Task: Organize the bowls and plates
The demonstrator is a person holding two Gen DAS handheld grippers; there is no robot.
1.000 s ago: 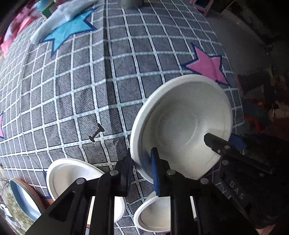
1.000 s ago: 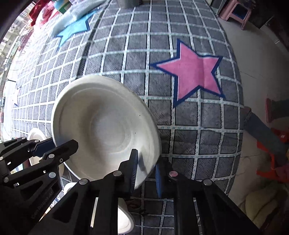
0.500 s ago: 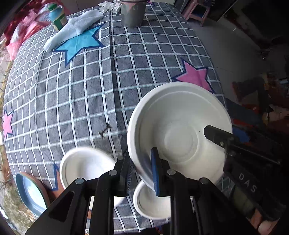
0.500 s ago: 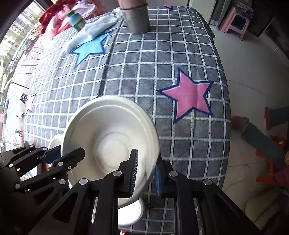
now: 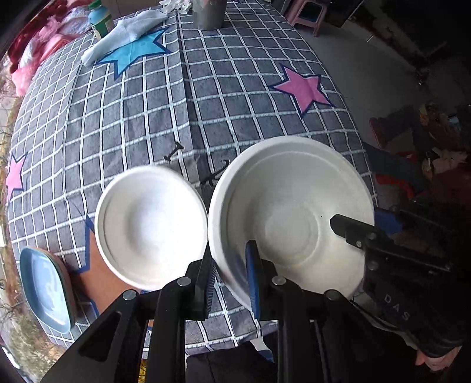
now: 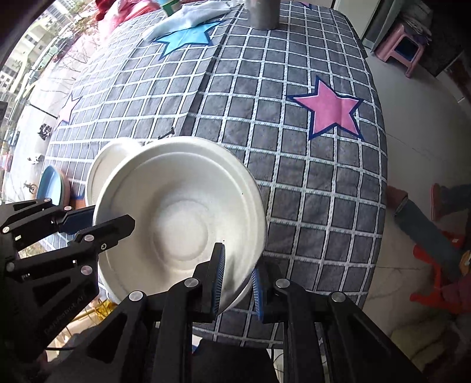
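Both grippers pinch one white bowl (image 5: pixel 290 218) by opposite rims, holding it tilted in the air above the table (image 5: pixel 206 97). The left gripper (image 5: pixel 229 280) clamps its near-left rim, the right gripper (image 6: pixel 237 277) the other, likely to steady it. A second bowl (image 5: pixel 150 227) lies just left, a blue plate (image 5: pixel 44 288) farther left.

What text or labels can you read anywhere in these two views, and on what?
"DAS": white letters on the right gripper body, left wrist view.
Raised lettering on the left gripper body, right wrist view: too faint to read.
Label on the green-capped bottle: too small to read.
Nothing else legible.
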